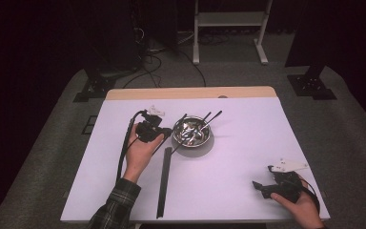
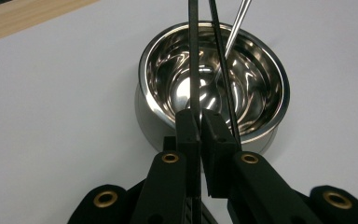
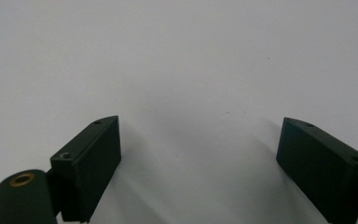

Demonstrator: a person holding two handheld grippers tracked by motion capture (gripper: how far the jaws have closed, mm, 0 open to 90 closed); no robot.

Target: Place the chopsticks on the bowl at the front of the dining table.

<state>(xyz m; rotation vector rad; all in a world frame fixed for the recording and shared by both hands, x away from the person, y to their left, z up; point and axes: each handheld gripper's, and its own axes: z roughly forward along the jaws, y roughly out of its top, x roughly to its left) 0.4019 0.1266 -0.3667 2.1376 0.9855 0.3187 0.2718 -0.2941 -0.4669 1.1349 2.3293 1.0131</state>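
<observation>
Your left claw [image 2: 200, 122] pinches a black chopstick [image 2: 194, 56] over the steel bowl [image 2: 265, 112].
Utensils already inside; a black strip [image 1: 164, 181] waits on the worktop [image 1: 238, 181]; right claw [image 3: 200, 158] spread, idle.

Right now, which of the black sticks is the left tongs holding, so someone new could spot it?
Start at the shiny round steel bowl in the middle of the white table. The thin black stick clamped in the left tongs runs across the bowl. Unlike the other black stick and the silver-handled utensil resting there, it sits between the pads.

one steel bowl [image 1: 191, 132] on the bench [image 1: 238, 157], two black chopsticks [image 2: 194, 51] and one spoon [image 2: 235, 32] in it, two grippers [image 1: 151, 130].
</observation>
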